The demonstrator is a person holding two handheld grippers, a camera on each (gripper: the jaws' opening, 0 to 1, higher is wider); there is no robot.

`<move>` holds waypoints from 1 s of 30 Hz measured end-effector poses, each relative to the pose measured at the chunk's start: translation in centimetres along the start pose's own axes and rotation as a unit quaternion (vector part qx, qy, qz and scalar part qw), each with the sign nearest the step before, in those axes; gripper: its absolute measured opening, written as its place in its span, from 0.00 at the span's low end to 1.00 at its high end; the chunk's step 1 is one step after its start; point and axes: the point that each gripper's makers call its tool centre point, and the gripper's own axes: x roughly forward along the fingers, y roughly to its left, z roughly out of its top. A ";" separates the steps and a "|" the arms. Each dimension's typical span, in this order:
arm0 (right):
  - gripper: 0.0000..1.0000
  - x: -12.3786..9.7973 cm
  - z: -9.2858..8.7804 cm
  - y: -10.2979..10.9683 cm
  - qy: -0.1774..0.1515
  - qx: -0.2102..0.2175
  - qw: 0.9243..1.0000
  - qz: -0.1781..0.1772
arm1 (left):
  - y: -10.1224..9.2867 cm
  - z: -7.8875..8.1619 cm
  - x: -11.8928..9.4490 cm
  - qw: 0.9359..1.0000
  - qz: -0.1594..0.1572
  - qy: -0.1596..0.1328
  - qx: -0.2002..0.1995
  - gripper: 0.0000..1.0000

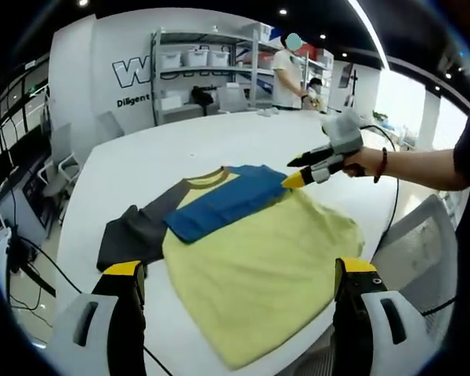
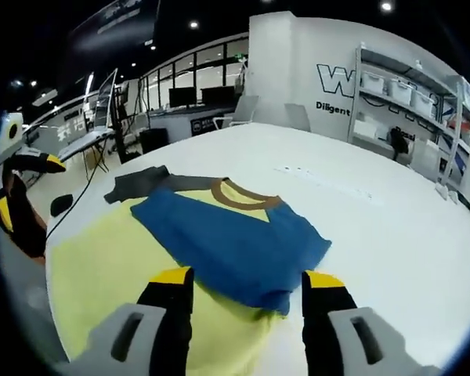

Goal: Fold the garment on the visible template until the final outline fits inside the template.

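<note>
Left gripper [image 1: 239, 283] jaws wide over the yellow shirt [image 1: 258, 266] flat on the white table [image 1: 141, 164], right gripper [image 2: 239, 288] also wide and empty; blue sleeve [image 2: 227, 243] folded in, grey sleeve [image 1: 129, 231] and body unfolded

Shelving [image 1: 211, 70] with bins [image 2: 397, 88]; standing person [image 1: 286, 74].

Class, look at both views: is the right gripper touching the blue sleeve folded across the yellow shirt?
Cannot tell. In the left gripper view the right gripper overlaps the blue sleeve's edge; in the right gripper view its open jaws straddle that edge, and neither shows contact or gap.
</note>
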 end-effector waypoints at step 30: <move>0.00 0.6 -3.3 -2.4 0.051 -0.042 0.997 -0.035 | 0.4 0.2 -0.5 1.000 0.003 -0.008 -0.008 0.99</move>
